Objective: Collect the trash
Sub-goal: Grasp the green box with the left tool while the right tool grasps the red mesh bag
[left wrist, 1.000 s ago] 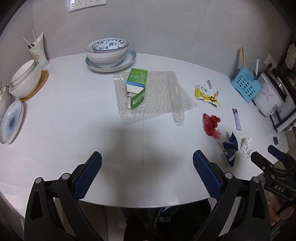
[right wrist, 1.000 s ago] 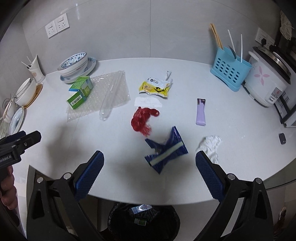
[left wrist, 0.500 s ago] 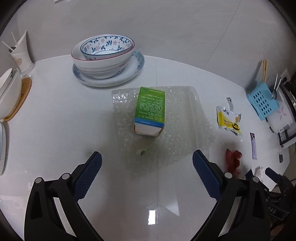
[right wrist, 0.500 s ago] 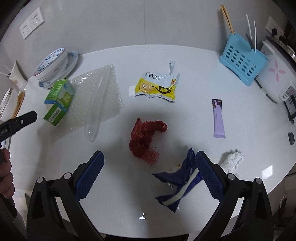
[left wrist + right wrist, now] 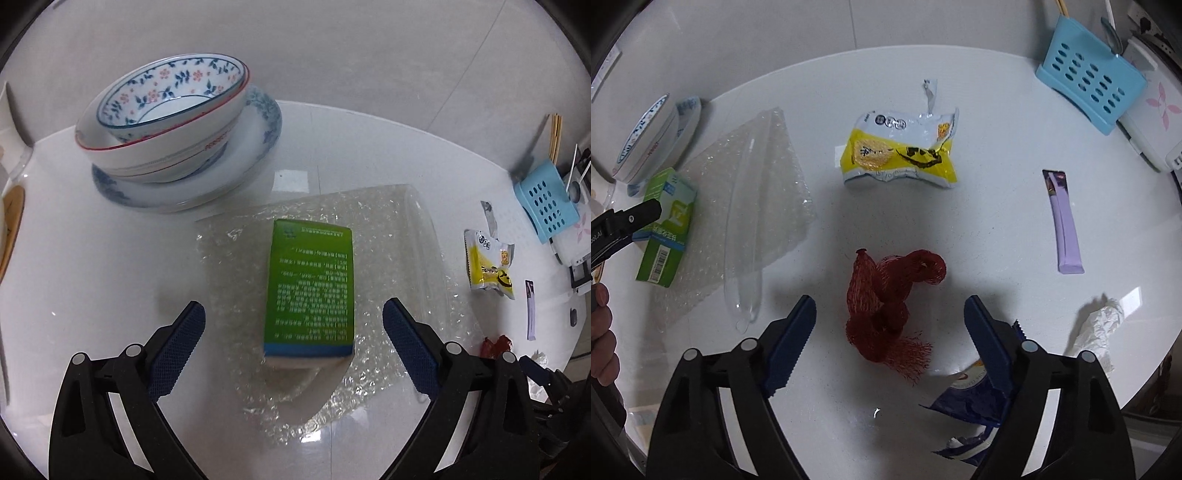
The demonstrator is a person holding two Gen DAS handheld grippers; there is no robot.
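A green carton (image 5: pixel 310 288) lies on a clear bubble-wrap sheet (image 5: pixel 399 266) on the white table. My left gripper (image 5: pixel 293 325) is open, its jaws either side of the carton's near end, not touching it. A red mesh net (image 5: pixel 886 306) lies bunched on the table. My right gripper (image 5: pixel 890 321) is open around it, jaws either side. The carton also shows in the right wrist view (image 5: pixel 666 225) with the left gripper's tip by it. A yellow snack wrapper (image 5: pixel 899 151), a purple sachet (image 5: pixel 1063 221), a crumpled tissue (image 5: pixel 1100 328) and a blue wrapper (image 5: pixel 971 406) lie around.
Stacked flowered bowls on a plate (image 5: pixel 173 122) stand just behind the bubble wrap. A blue utensil basket (image 5: pixel 1089 74) and a white rice cooker (image 5: pixel 1152 118) stand at the back right. A clear plastic tube (image 5: pixel 744 236) lies on the bubble wrap.
Both grippers have moved forward and down over the table. The left one has closed in on the green carton, the right one on the red net. Both stay open.
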